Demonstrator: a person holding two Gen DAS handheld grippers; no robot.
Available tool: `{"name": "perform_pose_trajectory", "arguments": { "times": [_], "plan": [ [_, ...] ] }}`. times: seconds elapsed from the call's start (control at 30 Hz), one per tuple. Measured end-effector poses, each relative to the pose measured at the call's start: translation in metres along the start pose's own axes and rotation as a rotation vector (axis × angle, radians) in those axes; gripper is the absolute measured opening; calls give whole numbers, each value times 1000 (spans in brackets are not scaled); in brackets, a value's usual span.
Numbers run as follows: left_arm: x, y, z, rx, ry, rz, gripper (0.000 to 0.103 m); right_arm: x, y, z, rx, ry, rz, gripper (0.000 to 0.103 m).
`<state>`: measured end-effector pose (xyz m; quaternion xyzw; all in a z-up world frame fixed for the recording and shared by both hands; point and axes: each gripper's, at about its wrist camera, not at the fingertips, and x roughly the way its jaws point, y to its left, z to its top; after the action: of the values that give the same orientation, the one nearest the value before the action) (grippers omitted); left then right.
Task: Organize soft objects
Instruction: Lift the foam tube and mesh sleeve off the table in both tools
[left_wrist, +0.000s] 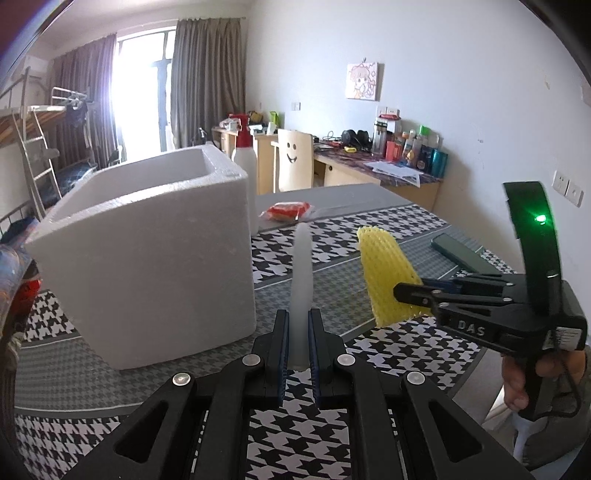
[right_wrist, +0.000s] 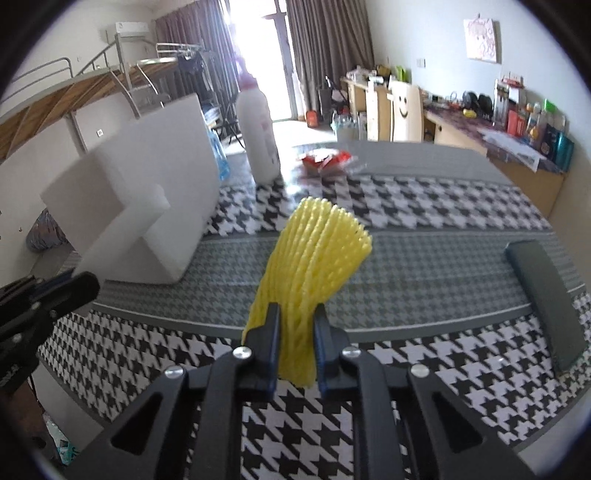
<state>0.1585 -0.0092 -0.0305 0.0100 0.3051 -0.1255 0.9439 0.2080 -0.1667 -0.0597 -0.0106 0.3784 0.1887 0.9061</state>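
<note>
My left gripper (left_wrist: 299, 321) is shut on a thin white foam sheet (left_wrist: 301, 273), seen edge-on and sticking forward above the table. In the right wrist view that same foam sheet (right_wrist: 125, 229) shows as a flat slab in front of the white foam box (right_wrist: 166, 155). My right gripper (right_wrist: 297, 317) is shut on a yellow foam fruit net (right_wrist: 314, 258), which stands up out of the jaws. In the left wrist view the right gripper (left_wrist: 410, 293) holds the yellow net (left_wrist: 384, 269) to the right of the foam box (left_wrist: 147, 258).
A houndstooth cloth (right_wrist: 424, 229) covers the table. Behind the box stands a white bottle with a red cap (right_wrist: 258, 136). A red packet (left_wrist: 286, 210) lies at the far side and a dark flat case (right_wrist: 546, 295) at the right. A person's hand (left_wrist: 517, 384) grips the right handle.
</note>
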Motion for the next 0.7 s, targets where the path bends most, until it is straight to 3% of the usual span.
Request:
{"name": "perform_pose_trajectory", "arguments": {
  "times": [0.7],
  "plan": [
    [-44, 5, 25, 22, -101, -4, 11, -62, 20, 15, -30, -166, 52, 20]
  ]
}}
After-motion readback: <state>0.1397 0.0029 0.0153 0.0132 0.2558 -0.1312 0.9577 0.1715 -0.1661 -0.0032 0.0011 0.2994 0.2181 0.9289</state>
